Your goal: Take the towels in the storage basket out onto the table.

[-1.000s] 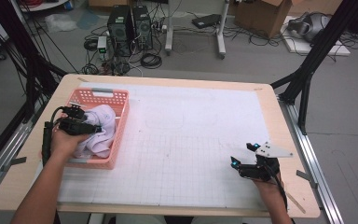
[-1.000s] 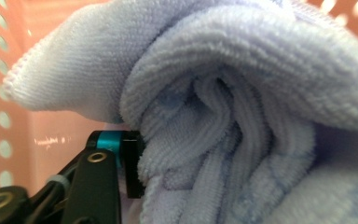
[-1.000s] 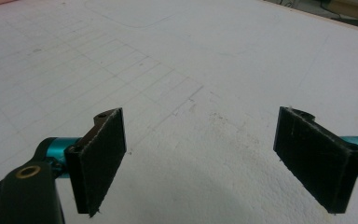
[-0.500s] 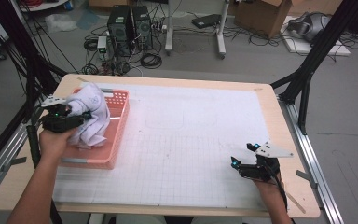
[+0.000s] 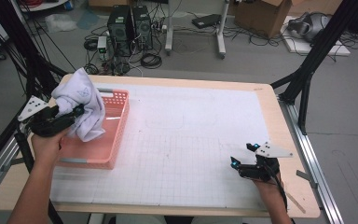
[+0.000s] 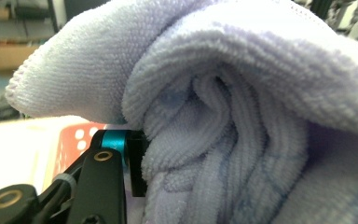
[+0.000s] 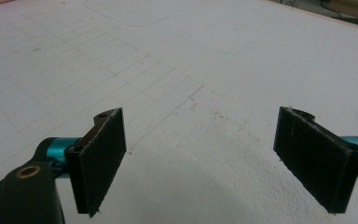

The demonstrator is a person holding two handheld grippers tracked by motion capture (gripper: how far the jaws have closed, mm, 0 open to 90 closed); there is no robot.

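Holding a bunched towel (image 5: pixel 81 105) clamped in the left gripper (image 5: pixel 70 114) above the pink basket (image 5: pixel 114 135), presumably to clear its rim, while the right gripper (image 5: pixel 241 162) rests wide open and empty on the mat (image 5: pixel 191 140), out of the way.

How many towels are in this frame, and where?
1. A white towel hangs bunched in the left gripper, lifted above the pink basket at the table's left. The basket floor that shows looks bare, though the towel and hand cover part of it.
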